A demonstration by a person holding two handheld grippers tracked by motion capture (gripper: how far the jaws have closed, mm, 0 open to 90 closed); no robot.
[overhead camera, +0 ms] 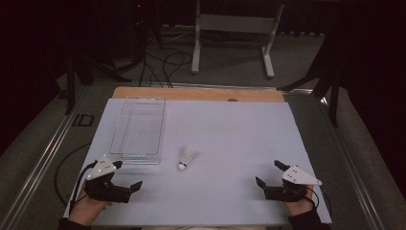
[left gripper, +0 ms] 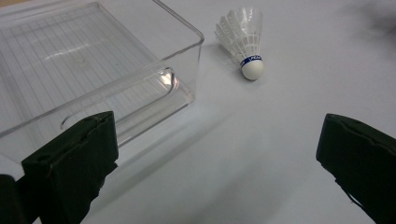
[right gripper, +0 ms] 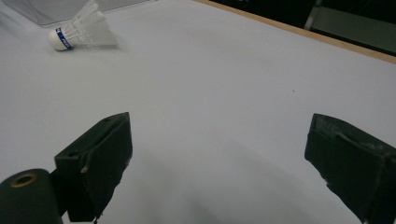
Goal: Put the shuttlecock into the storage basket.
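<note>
Black jaws of the left gripper [left gripper: 219, 158] stood at the bottom of the left gripper view, spread wide with bare table between them and nothing held. Ahead of that gripper and off to its right lay the shuttlecock [left gripper: 244, 42], resting on its side on the white table [left gripper: 261, 140]. Its cork nose pointed back toward the gripper and its feather skirt pointed away, so its long axis ran roughly along the line of approach. Just left of it, apart but close, sat the clear plastic tray [left gripper: 93, 60], whose near wall rose right in front of the left jaw.

From above, the left gripper [overhead camera: 125, 176] sat near the table's front edge, with the shuttlecock [overhead camera: 186, 157] ahead and to its right. The right gripper [overhead camera: 271, 174] was also gaping and empty, and it lay well apart from the shuttlecock, which was ahead and far to its left. Judged from this, the left hand was the nearer of the 2 and the likelier to make the pick. The tray [overhead camera: 138, 125] held nothing.

Seen along the right gripper [right gripper: 219, 154], the shuttlecock [right gripper: 79, 31] appeared small at the upper left, cork toward the left. That view showed how flat it lay, while the left gripper view showed the blue band on the cork and the tray's wall close by, a thing to steer clear of.
</note>
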